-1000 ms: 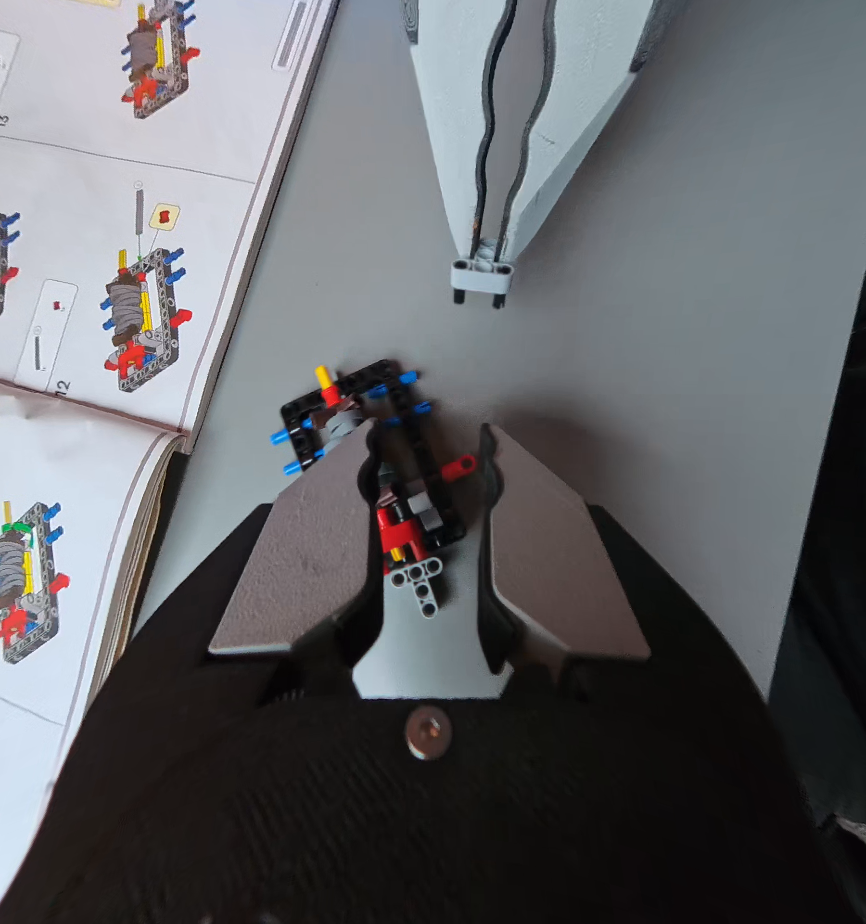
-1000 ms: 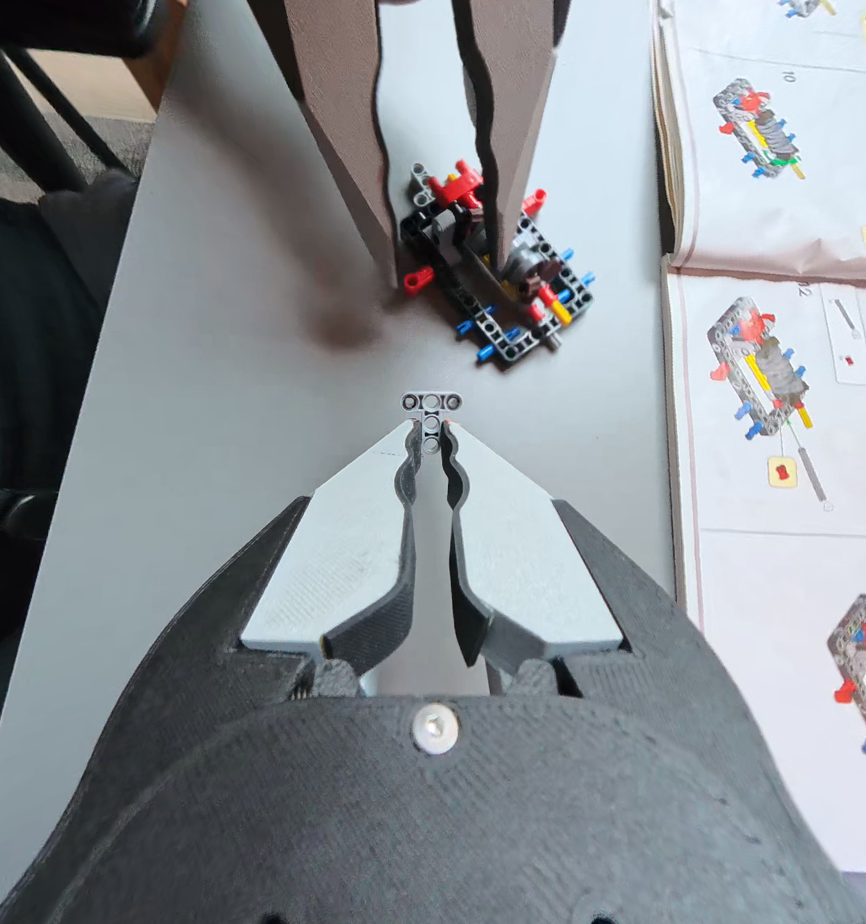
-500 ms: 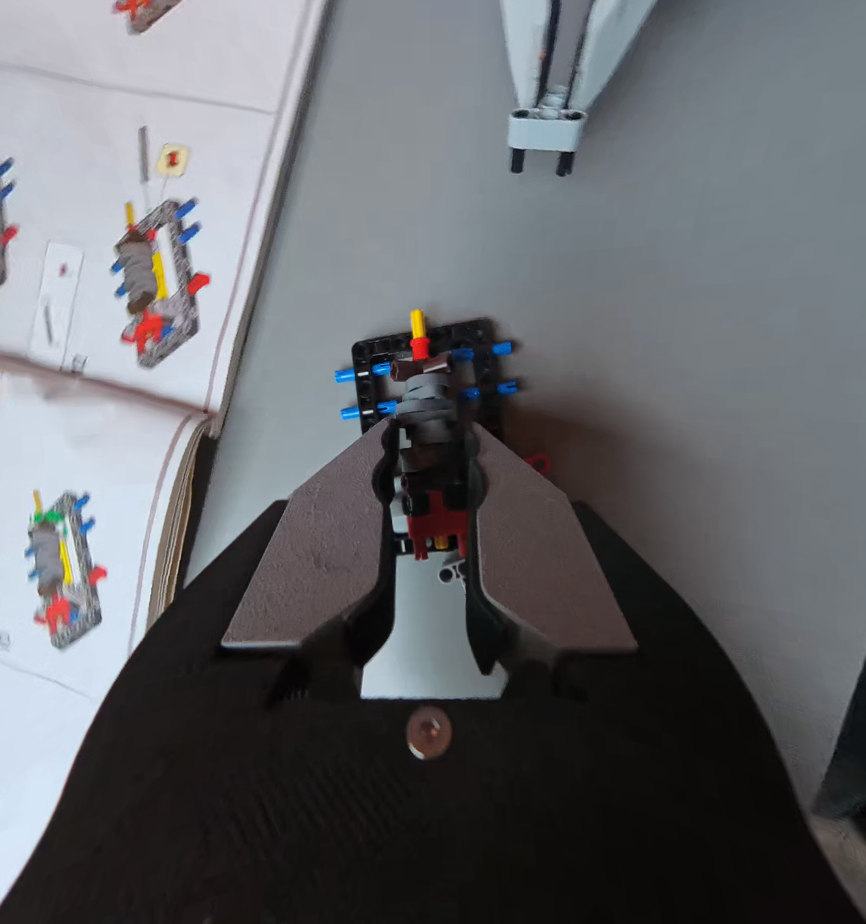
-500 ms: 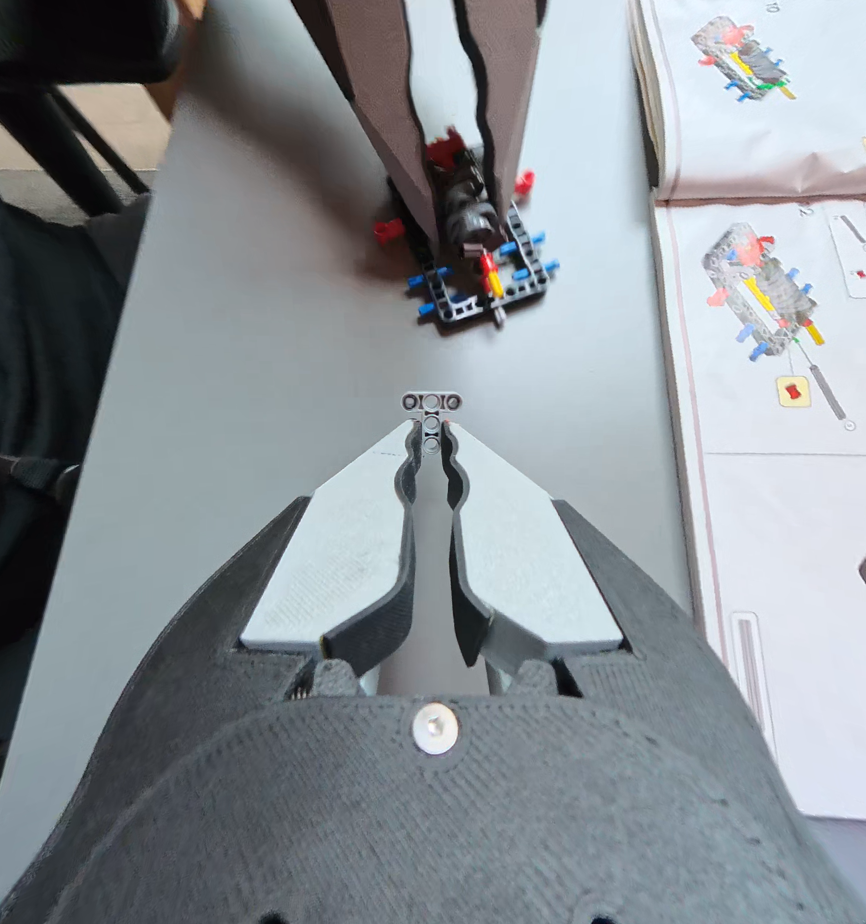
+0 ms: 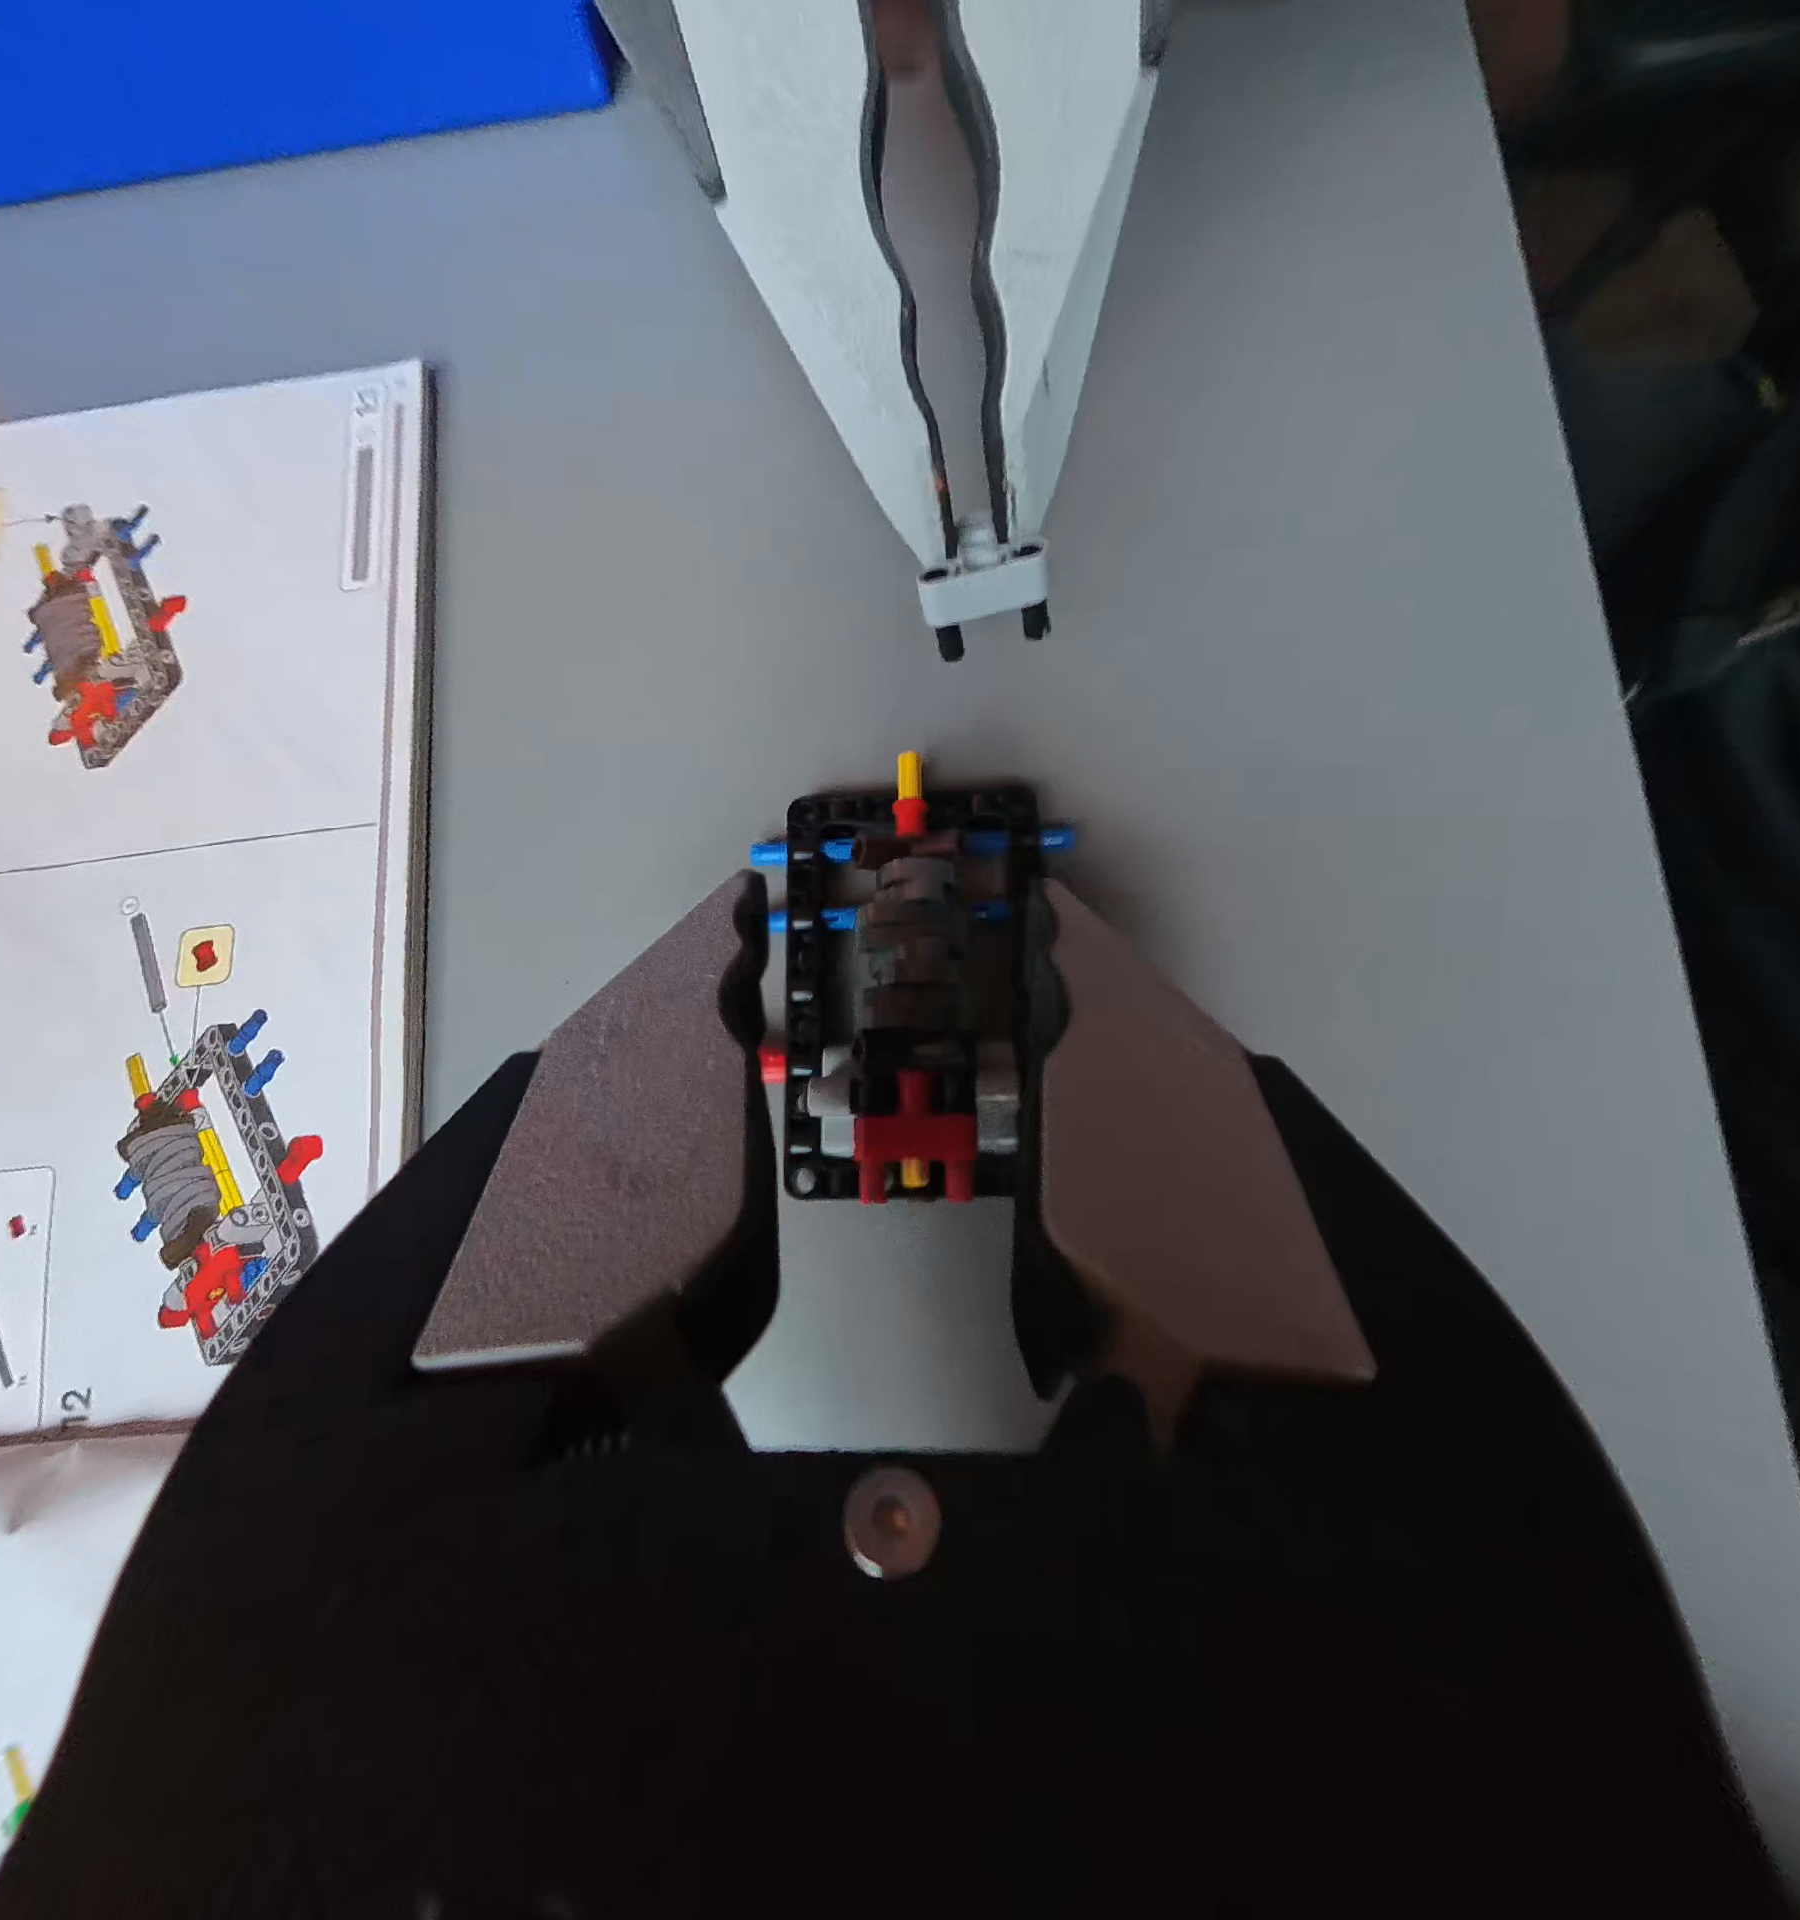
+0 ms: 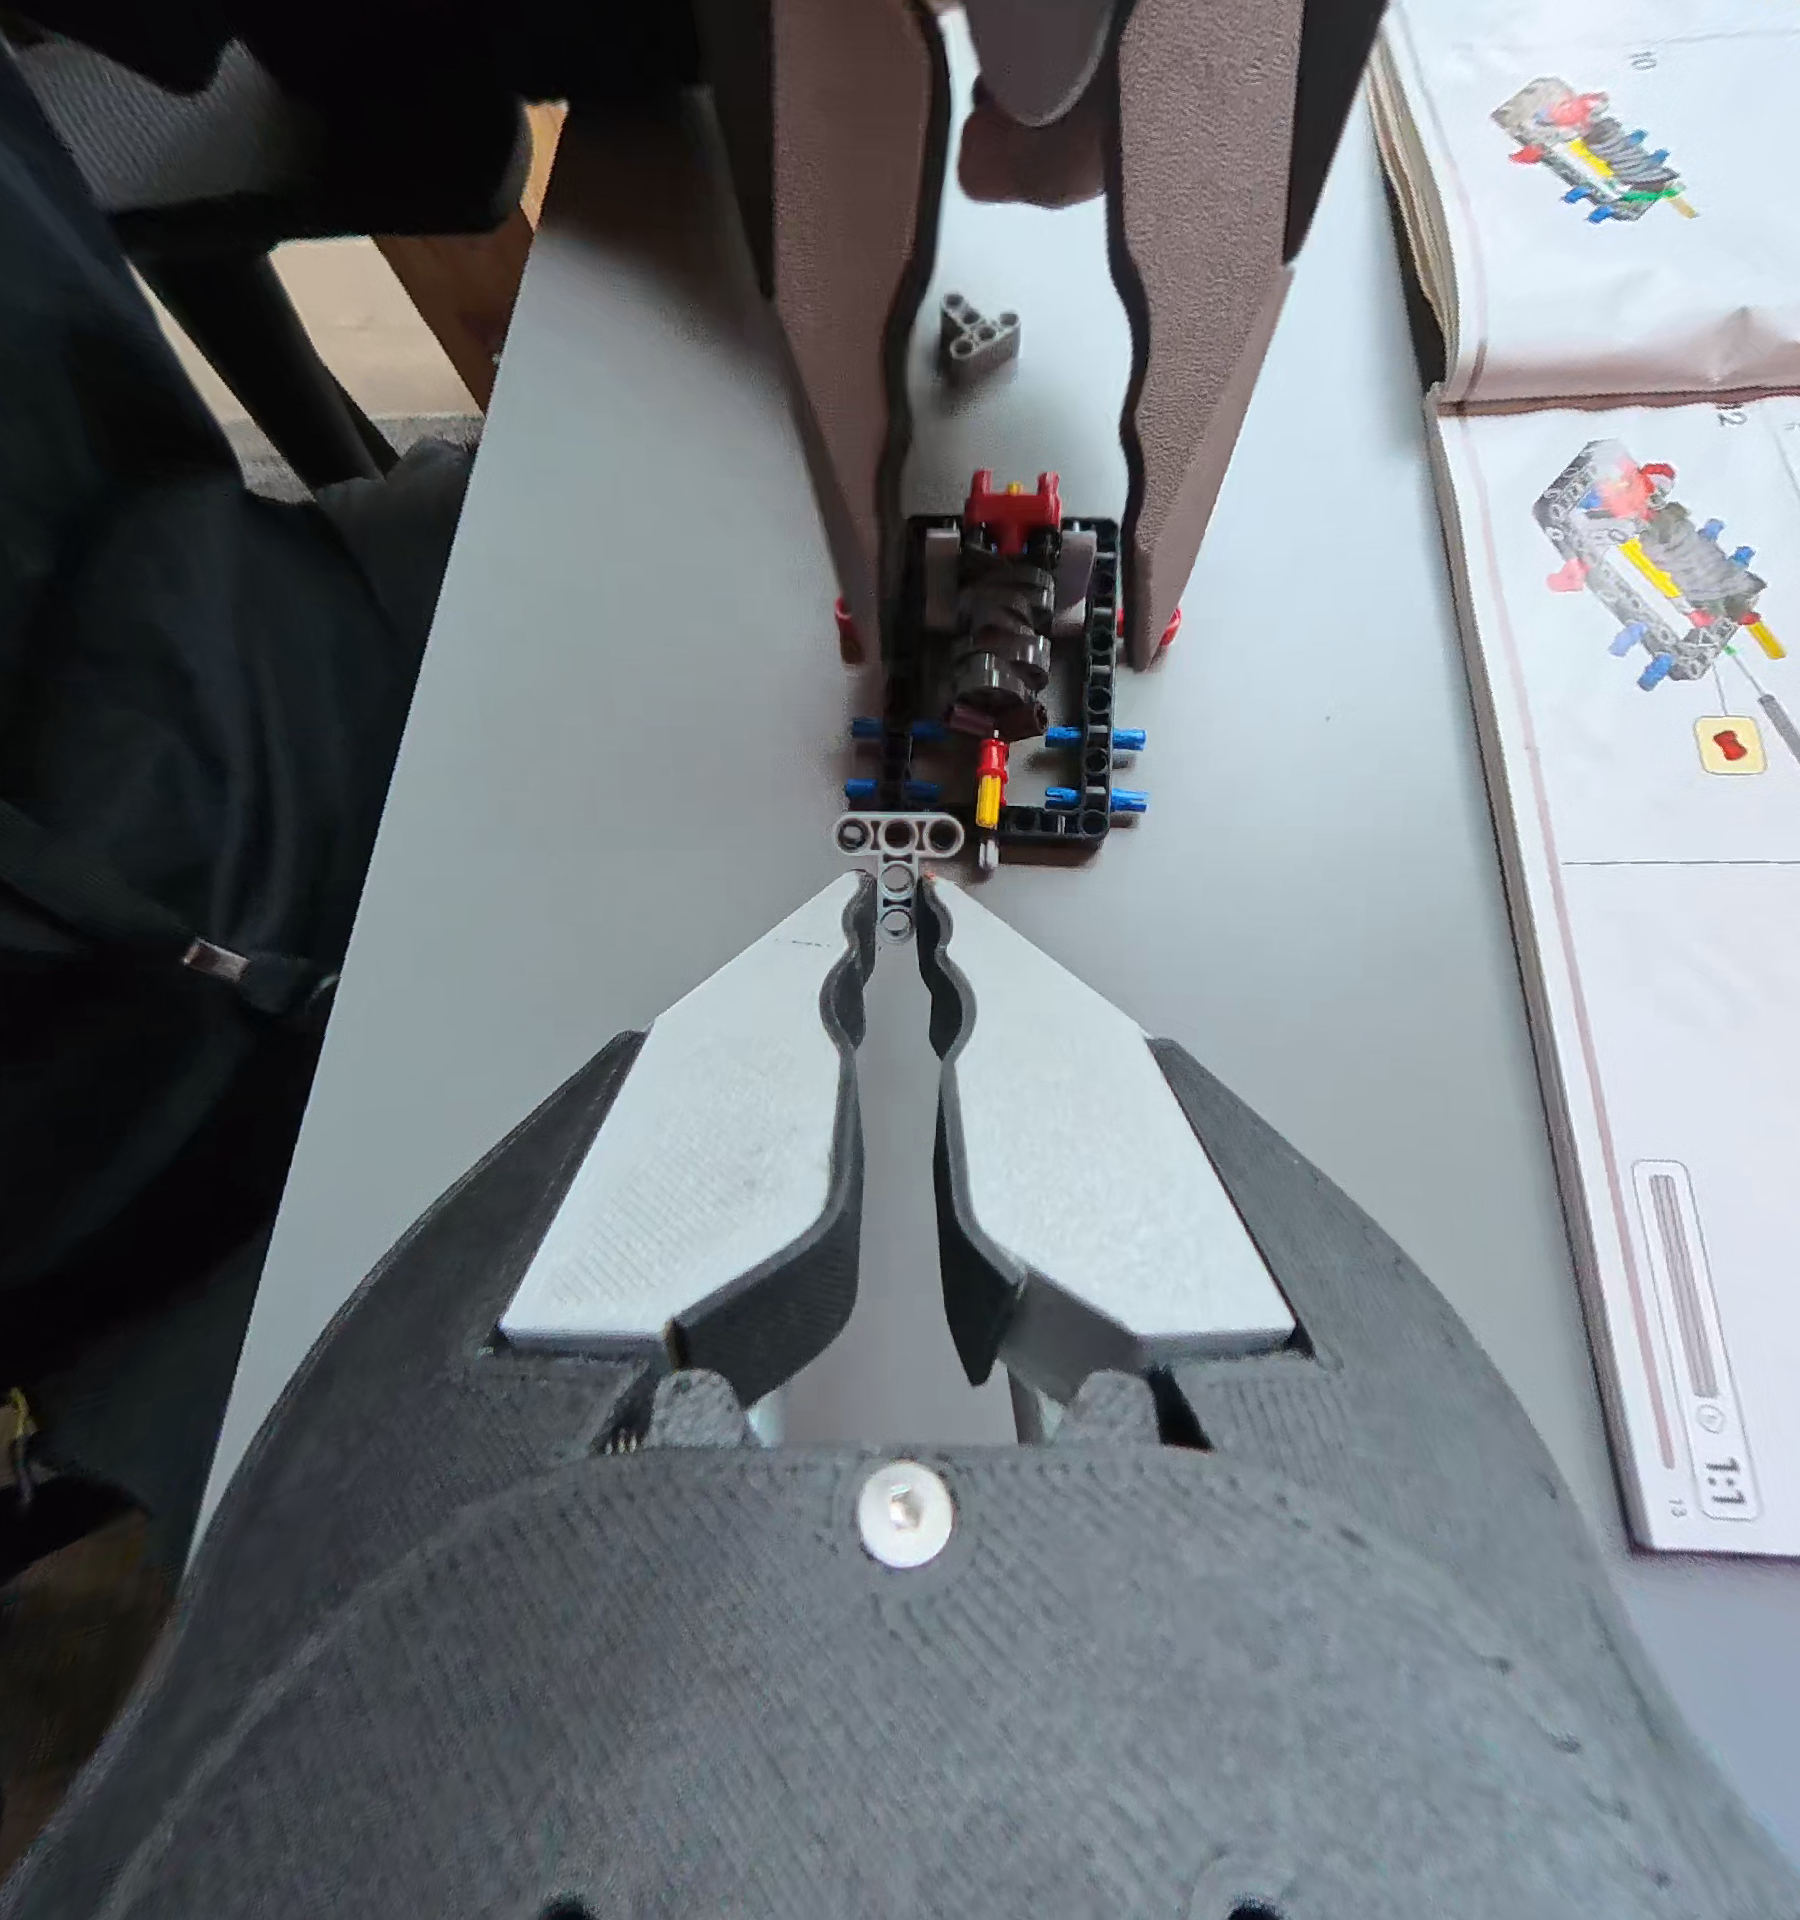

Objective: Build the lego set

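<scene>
The lego assembly [image 5: 911, 997] is a black rectangular frame with a grey-brown core, red parts, a yellow axle and blue pins. It lies flat on the grey table [image 5: 1291, 831]. My left gripper [image 5: 901, 904] has its brown fingers against the frame's two long sides, jaws wide, apparently clamping it. It also shows in the right wrist view [image 6: 1000, 649], around the assembly [image 6: 1010, 665]. My right gripper [image 6: 898, 883] is shut on a grey T-shaped piece [image 6: 898, 836] with two black pins. It holds the piece [image 5: 984, 577] just short of the frame's yellow-axle end.
An open instruction booklet [image 5: 179, 935] lies beside the assembly [image 6: 1654, 727]. A blue box [image 5: 252, 83] is at the far corner. A loose grey piece [image 6: 979, 332] lies behind the assembly. The table edge [image 6: 439, 727] runs close by, with dark fabric and a chair beyond. My hands' fingertips stand some 6 cm from each other.
My left gripper has widened from around the core to the frame's outer sides, and the assembly now lies in line with it. My right gripper with the T-piece has come closer.
</scene>
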`<move>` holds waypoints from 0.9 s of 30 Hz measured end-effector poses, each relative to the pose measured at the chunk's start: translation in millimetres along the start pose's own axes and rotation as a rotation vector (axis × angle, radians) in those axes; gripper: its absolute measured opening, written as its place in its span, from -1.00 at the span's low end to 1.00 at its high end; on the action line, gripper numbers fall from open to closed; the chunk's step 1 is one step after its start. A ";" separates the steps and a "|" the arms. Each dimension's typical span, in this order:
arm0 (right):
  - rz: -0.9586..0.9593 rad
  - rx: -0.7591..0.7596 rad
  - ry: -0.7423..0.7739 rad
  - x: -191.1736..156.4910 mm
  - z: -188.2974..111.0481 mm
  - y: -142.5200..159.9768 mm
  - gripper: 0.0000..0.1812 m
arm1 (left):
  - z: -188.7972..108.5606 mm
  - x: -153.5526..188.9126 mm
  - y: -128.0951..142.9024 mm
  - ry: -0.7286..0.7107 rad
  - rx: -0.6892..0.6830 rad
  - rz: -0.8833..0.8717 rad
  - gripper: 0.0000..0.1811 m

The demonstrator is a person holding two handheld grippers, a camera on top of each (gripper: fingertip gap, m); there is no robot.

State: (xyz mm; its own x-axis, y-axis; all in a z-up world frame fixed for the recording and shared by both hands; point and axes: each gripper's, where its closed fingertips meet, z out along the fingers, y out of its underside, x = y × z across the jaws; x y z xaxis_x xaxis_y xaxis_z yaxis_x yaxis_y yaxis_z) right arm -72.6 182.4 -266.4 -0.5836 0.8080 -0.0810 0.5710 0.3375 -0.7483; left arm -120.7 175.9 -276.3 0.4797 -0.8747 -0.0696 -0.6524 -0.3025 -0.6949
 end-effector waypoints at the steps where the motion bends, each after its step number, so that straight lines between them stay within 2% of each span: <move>1: 0.007 0.015 0.000 -0.5 0.0 -1.8 -0.96 | -1.0 3.0 -6.7 -0.002 0.027 -0.017 -0.45; 5: 0.036 0.081 0.010 0.8 1.2 -14.4 -0.96 | 11.3 10.7 -20.7 -0.040 0.052 -0.070 -0.44; 7: 0.039 0.109 0.005 -1.2 2.8 -20.1 -0.96 | 16.8 13.4 -27.5 -0.054 0.084 -0.075 -0.52; 10: 0.027 0.101 0.025 -0.7 6.2 -19.3 -0.96 | 19.5 20.1 -30.7 -0.025 0.117 -0.096 -0.74; 12: 0.015 0.094 0.028 -1.7 8.2 -18.7 -0.96 | 20.2 21.2 -28.9 -0.019 0.123 -0.121 -0.77; 18: -0.039 0.075 0.081 1.8 13.0 -17.0 -0.93 | 22.0 17.5 -23.3 -0.058 0.122 -0.129 -0.78; 22: 0.040 0.114 0.028 1.2 12.4 -18.4 -0.83 | 22.0 15.0 -23.7 -0.101 0.140 -0.123 -0.78; 27: 0.168 0.164 0.114 16.8 -1.8 -20.1 -0.73 | 21.5 11.1 -20.8 -0.176 0.129 -0.090 -0.78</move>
State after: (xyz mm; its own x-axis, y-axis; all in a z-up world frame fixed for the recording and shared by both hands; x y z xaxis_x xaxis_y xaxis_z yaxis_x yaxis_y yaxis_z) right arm -92.9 190.1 -251.5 -0.4143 0.8985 -0.1450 0.5479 0.1190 -0.8280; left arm -89.2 180.6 -278.0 0.6351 -0.7632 -0.1188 -0.5274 -0.3161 -0.7886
